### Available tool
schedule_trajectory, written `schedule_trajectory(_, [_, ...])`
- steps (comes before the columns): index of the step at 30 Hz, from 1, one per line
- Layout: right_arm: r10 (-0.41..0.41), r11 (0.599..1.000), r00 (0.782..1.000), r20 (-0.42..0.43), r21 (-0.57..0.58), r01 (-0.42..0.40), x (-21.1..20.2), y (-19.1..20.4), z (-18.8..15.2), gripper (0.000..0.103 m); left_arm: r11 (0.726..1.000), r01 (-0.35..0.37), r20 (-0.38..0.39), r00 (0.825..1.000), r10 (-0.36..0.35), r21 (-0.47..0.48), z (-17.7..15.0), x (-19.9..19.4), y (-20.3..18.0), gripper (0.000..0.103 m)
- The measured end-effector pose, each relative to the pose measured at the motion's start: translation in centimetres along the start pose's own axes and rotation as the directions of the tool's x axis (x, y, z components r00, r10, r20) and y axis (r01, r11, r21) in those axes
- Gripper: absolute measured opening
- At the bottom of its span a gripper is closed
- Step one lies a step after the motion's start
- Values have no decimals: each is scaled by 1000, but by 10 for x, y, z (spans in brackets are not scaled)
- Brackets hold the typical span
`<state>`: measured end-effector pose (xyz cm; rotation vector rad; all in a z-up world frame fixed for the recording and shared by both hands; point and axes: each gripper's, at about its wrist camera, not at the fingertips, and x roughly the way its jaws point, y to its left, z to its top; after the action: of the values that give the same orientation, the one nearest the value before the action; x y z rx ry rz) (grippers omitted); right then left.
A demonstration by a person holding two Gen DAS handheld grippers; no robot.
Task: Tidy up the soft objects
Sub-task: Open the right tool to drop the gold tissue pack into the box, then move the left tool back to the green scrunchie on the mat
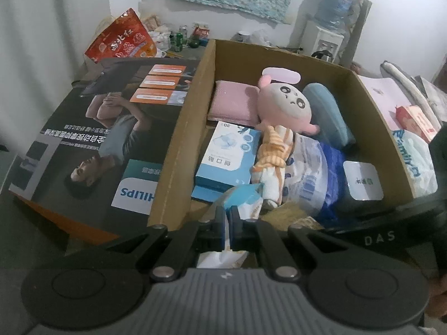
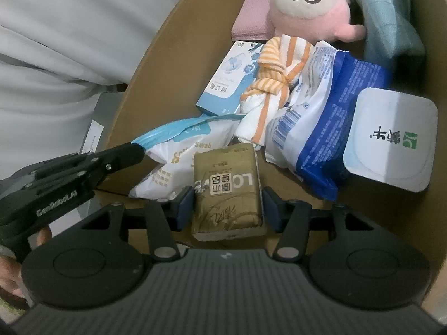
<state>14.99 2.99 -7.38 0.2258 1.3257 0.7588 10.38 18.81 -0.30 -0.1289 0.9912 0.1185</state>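
A cardboard box (image 1: 181, 128) holds soft things: a pink plush doll (image 1: 285, 103), a pink cloth (image 1: 232, 100), a blue cushion (image 1: 327, 111), a white-and-blue pack (image 1: 313, 167) and a small blue box (image 1: 229, 156). My left gripper (image 1: 227, 217) is shut on the blue edge of a white cotton swab bag (image 2: 181, 145) at the box's near wall; it shows from the side in the right wrist view (image 2: 131, 153). My right gripper (image 2: 227, 203) is open inside the box (image 2: 145, 83), its fingers either side of a brown tissue pack (image 2: 227, 192).
A large dark Philips carton (image 1: 106, 139) lies left of the box. A red snack bag (image 1: 123, 39) and cans stand behind it. A tissue pack and a white bag (image 1: 419, 162) lie right of the box. A yogurt cup (image 2: 391, 139) sits in the box.
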Motion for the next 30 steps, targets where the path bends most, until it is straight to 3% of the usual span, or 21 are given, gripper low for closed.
schedule_trajectory(7, [-14,1000,999,44,-17,15,-7,4,1,59,1000,1,-9,1000,-1,8,-1,0,-3,16])
schedule_trajectory(11, [-6,999,998,69,-31,9,-17,6,1,60,1000,14,10,1000,-14,-4,-2,-5,-3,30])
schedule_trajectory(17, [67,998,989,134,-30,-63,-42,6,0,61,999,38,47,998,-37,-27,-2,-16,-3,45])
schedule_trajectory(24, [188,982,950,251,-61,-179,-84,-2,-13,67,999,38,124,992,-40,19,1,-38,-20,74])
schedule_trajectory(30, [254,966,900,355,-55,-251,-122,-26,-32,75,995,52,138,988,-63,81,10,-43,-48,88])
